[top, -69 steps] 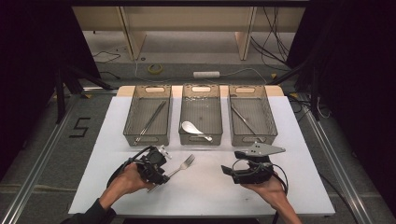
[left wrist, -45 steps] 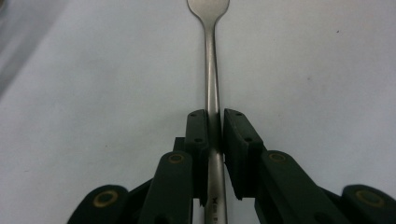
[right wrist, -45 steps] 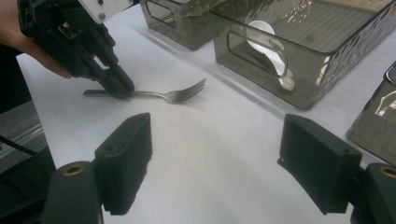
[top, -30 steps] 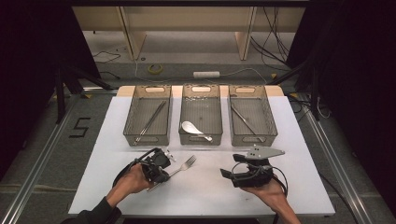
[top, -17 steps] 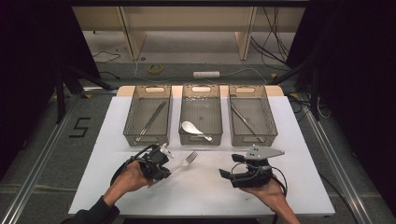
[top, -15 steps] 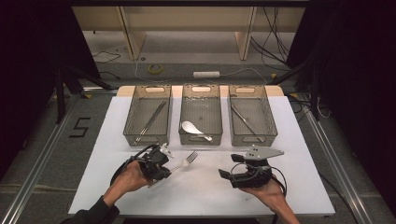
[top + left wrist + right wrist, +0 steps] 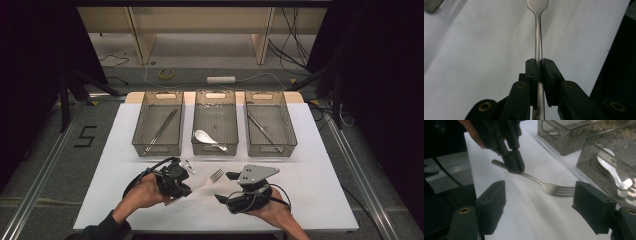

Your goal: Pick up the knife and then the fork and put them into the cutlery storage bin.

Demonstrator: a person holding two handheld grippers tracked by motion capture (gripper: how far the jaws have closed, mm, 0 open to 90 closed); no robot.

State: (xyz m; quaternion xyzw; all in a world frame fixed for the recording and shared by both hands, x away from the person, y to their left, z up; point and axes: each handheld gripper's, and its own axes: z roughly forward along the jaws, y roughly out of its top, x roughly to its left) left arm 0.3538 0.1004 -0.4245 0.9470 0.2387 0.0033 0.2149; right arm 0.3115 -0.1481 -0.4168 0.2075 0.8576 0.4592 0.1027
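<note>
holding chopsticks, a spoon, and tongs, three bins stand abreast.

Grey floor, wooden shelf legs, dark surroundings

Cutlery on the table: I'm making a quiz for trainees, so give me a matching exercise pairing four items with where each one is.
Things:
1. fork
2. white spoon
3. chopsticks
4. right tongs

Places or states:
A. lying in the middle bin
B. open, holding nothing
C. clamped by its handle in the left tongs
D. lying in the left bin

Pairs: 1-C, 2-A, 3-D, 4-B
</note>
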